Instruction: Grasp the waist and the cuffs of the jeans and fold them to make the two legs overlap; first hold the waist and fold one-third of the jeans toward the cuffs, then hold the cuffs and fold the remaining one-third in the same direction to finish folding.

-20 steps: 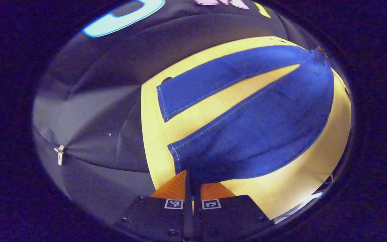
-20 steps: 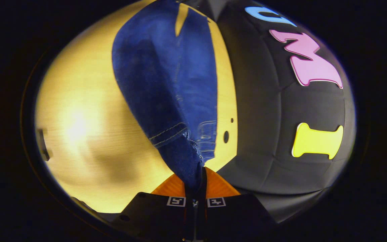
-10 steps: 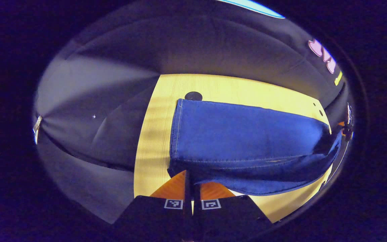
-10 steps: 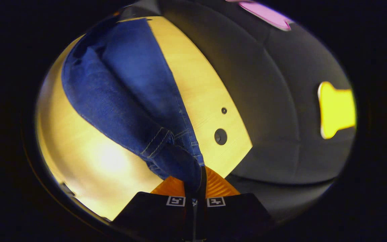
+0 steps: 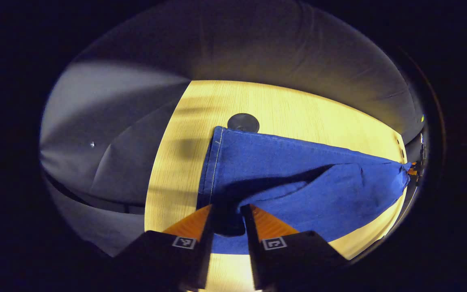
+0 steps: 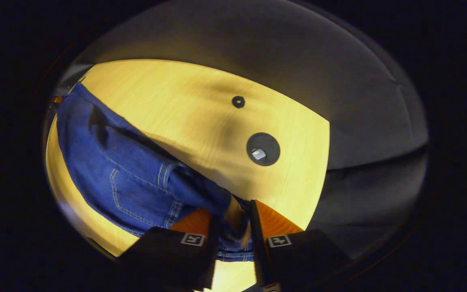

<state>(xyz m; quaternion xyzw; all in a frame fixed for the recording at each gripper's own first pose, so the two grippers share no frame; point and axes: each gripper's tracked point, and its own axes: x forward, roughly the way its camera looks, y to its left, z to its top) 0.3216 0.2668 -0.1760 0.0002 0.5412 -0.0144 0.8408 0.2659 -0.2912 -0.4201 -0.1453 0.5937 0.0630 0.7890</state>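
Note:
The blue jeans (image 5: pixel 282 170) lie on the wooden table (image 5: pixel 298 101) with one leg laid over the other, the top layer still rumpled. In the left gripper view the stitched cuff edge runs at the left, and my left gripper (image 5: pixel 226 211) stands open with the cuff end of the top leg between its spread fingers. In the right gripper view the jeans (image 6: pixel 128 178) show the waist end with its pocket stitching. There my right gripper (image 6: pixel 233 213) is open too, with waist fabric bunched loosely between its fingers.
A round dark cable port (image 5: pixel 243 121) sits in the table just beyond the cuffs. Another cable port (image 6: pixel 263 149) and a small hole (image 6: pixel 238 101) lie beyond the waist. Black cloth walls close in past the table's edges.
Both grippers carried the near leg over onto the far one and came down to the table. Both were shut on the denim before; now their fingers have spread and let go.

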